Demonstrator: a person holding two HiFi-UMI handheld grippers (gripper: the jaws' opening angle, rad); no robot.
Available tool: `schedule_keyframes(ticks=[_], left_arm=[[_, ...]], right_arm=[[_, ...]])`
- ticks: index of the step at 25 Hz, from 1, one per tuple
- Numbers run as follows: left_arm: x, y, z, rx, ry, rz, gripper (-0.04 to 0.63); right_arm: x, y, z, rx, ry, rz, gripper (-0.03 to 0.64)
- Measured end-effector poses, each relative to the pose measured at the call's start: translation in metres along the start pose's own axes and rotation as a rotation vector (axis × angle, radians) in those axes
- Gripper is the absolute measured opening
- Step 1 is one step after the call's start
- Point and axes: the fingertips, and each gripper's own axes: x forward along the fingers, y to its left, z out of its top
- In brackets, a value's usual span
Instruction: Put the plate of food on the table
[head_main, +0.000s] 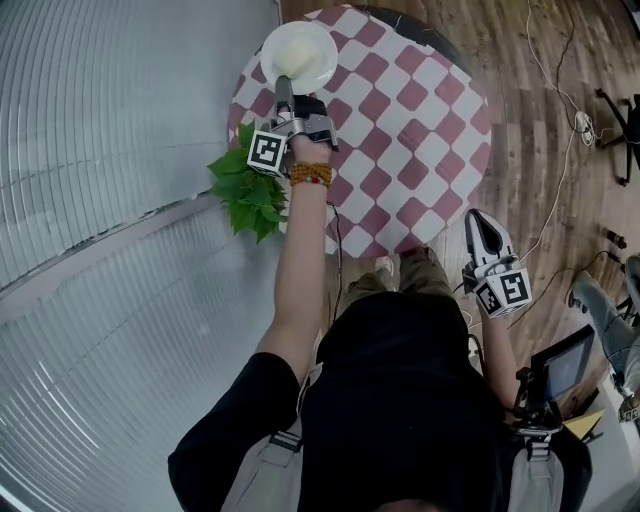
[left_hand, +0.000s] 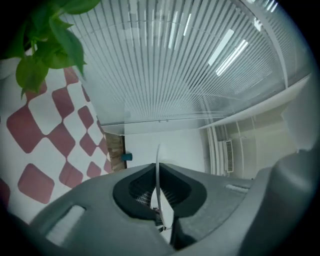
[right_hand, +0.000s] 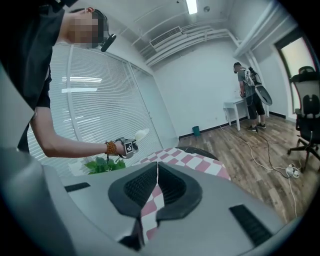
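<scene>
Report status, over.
Left hand-held gripper shut on plate rim. Right hand-held gripper shut, empty. Plate held above table. Plant off to the side.

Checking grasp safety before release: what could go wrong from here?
1. The left gripper pinches the plate by its thin rim only; it may tip and spill the food.
2. The plate hangs near the table edge; released there, it might overhang.

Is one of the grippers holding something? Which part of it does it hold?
The left gripper holds the white plate, pinched by its rim on the side nearest the person. The right gripper is shut and holds nothing.
</scene>
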Motion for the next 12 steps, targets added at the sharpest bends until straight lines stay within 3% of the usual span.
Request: schedule_keyframes(ticks=[6,12], left_arm=[[0.008,0.102,-0.012,-0.058,-0.023,0.177,0.015],[-0.001,0.170,-0.008,-0.035,-0.026,0.310,0.015]], right_arm=[[-0.008,-0.022,-0.013,0.031,0.041,-0.053,0.014],[-0.011,-0.035,-0.027,0.050,0.078,-0.082,0.014]])
